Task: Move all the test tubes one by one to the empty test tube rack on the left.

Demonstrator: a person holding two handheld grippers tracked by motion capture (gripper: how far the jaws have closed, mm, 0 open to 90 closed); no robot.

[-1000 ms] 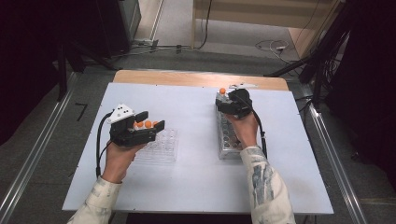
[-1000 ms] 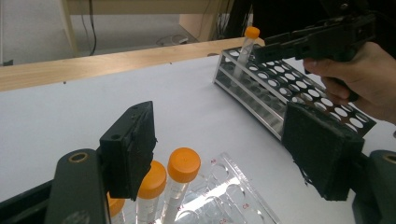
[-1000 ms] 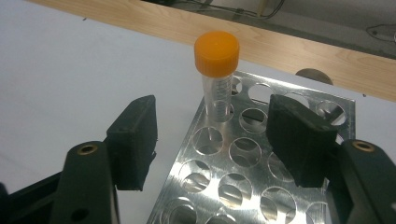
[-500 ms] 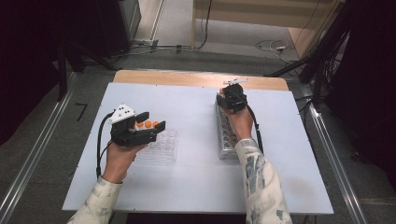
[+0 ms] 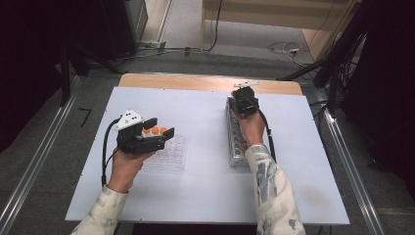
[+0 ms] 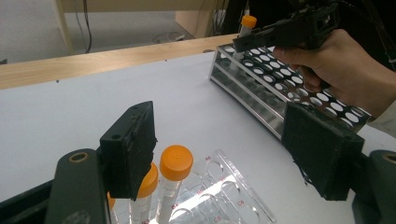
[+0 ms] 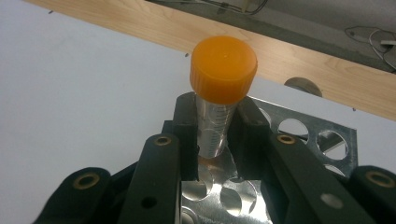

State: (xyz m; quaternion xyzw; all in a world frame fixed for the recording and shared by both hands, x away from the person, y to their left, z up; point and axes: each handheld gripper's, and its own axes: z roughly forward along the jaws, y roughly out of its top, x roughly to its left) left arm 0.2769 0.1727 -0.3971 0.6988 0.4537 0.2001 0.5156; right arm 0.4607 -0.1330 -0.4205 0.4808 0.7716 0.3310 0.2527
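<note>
while my left tongs hang over the clear plastic rack with jaws spread and nothing between the pads, i see two orange-capped tubes standing in that rack just behind my left jaw, one half hidden by it. the rest of the clear rack runs out under the gap between the jaws, its holes bare. past the tongs lies the white table top, and beyond that, up and to the right of my left jaws, the metal tube rack stands lengthwise, well apart from the plastic one. my right hand rests over that metal rack. at its far end my right tongs have just been closing and now clench the clear body of a capped tube, one pad on each side below the orange cap. the tube stands upright with its foot at a hole in the metal plate. beyond it runs the wooden table edge.
</note>
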